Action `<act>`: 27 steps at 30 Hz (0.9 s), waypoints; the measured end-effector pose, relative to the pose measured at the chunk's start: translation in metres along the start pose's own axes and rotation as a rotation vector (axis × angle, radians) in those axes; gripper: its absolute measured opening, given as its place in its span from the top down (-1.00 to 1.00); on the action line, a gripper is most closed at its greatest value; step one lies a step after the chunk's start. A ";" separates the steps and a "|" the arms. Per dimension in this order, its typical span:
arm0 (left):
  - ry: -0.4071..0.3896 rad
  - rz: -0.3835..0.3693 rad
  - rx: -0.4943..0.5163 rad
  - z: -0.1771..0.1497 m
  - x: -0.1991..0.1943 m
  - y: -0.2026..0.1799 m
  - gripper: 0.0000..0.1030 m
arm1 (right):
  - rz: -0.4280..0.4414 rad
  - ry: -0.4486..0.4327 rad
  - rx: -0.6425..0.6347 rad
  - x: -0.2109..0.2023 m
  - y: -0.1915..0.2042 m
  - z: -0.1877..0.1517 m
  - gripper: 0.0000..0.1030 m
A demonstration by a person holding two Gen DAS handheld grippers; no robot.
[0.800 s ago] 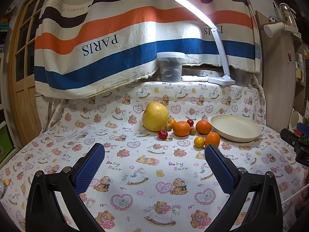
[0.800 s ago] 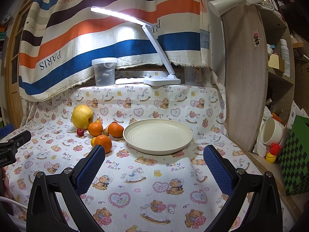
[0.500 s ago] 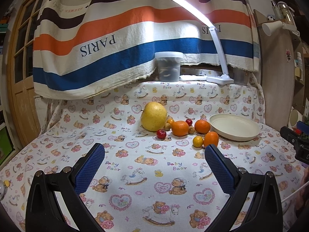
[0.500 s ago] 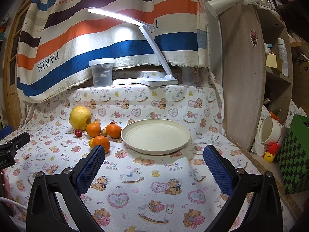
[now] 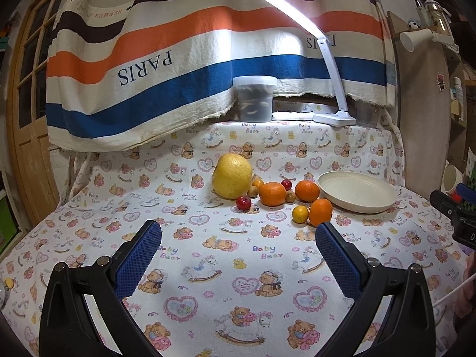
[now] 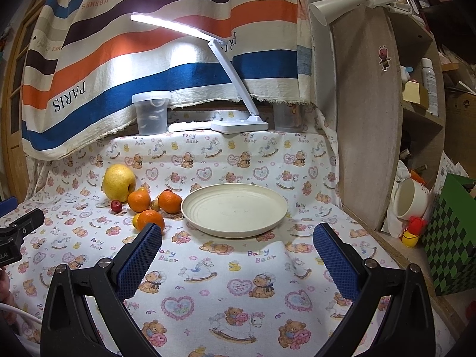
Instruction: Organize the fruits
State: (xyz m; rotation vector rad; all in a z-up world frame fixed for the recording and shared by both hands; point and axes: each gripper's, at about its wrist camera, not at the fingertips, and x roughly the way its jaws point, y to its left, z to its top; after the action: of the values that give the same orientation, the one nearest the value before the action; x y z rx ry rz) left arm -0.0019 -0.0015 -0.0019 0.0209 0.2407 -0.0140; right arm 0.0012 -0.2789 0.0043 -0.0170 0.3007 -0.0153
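Nearest, the left gripper (image 5: 238,235) hangs over the bear-print cloth (image 5: 226,267) with its two blue-padded fingers (image 5: 138,260) spread wide and nothing between them; the right gripper (image 6: 237,233) likewise stands wide apart and empty, its left finger overlapping the closest orange in its own view. Beyond lies the fruit cluster: three oranges (image 5: 320,211), one small yellow citrus (image 5: 300,213) just beside the nearest orange, two small red fruits (image 5: 243,202), two small brownish fruits (image 5: 290,196), one tiny orange fruit partly hidden, and one large yellow pear (image 5: 232,175) at the rear left; one empty cream plate (image 6: 235,209) sits just right of the cluster. Farther back stand one lidded plastic tub (image 5: 255,98) and one lit desk lamp (image 5: 333,116) before one striped hanging cloth (image 5: 178,47).
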 end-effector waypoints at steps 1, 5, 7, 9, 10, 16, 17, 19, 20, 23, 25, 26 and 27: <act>-0.004 0.000 -0.001 0.000 -0.001 0.001 -1.00 | -0.001 0.000 -0.001 0.000 0.000 0.000 -0.99; -0.014 0.020 0.052 0.001 -0.006 -0.002 -1.00 | -0.003 -0.003 0.001 0.000 0.000 0.001 -0.99; -0.015 0.035 0.099 0.004 -0.009 -0.006 -1.00 | -0.007 -0.014 0.001 -0.002 0.000 0.000 -0.99; -0.025 0.047 0.127 0.009 -0.014 -0.008 -1.00 | -0.025 -0.046 -0.005 -0.005 0.002 0.001 -0.99; -0.038 0.050 0.131 0.013 -0.017 -0.008 -1.00 | -0.034 -0.051 -0.010 -0.005 0.002 0.002 -0.99; -0.084 0.047 0.120 0.047 -0.027 -0.004 -1.00 | -0.003 -0.034 0.000 -0.003 -0.002 0.027 -0.99; -0.097 0.048 0.112 0.052 -0.028 -0.003 -1.00 | -0.003 -0.041 0.005 -0.003 -0.003 0.032 -0.99; -0.120 0.055 0.107 0.064 -0.031 0.000 -1.00 | -0.013 -0.052 0.006 -0.003 -0.005 0.039 -0.99; -0.129 0.054 0.103 0.070 -0.032 0.001 -1.00 | -0.018 -0.056 0.004 -0.002 -0.005 0.043 -0.99; -0.137 0.043 0.077 0.082 -0.032 0.005 -1.00 | -0.027 -0.070 -0.004 -0.002 -0.006 0.055 -0.99; -0.134 0.039 0.068 0.088 -0.030 0.006 -1.00 | -0.025 -0.082 -0.008 -0.003 -0.006 0.062 -0.99; -0.131 0.040 0.064 0.091 -0.029 0.006 -1.00 | -0.026 -0.089 -0.009 -0.004 -0.006 0.065 -0.99; -0.120 0.040 0.066 0.092 -0.027 0.005 -1.00 | -0.028 -0.097 -0.013 -0.005 -0.005 0.068 -0.99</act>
State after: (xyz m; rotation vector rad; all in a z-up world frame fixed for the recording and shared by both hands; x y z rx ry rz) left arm -0.0061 0.0022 0.0941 0.0904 0.1193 0.0164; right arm 0.0164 -0.2830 0.0707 -0.0344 0.2040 -0.0398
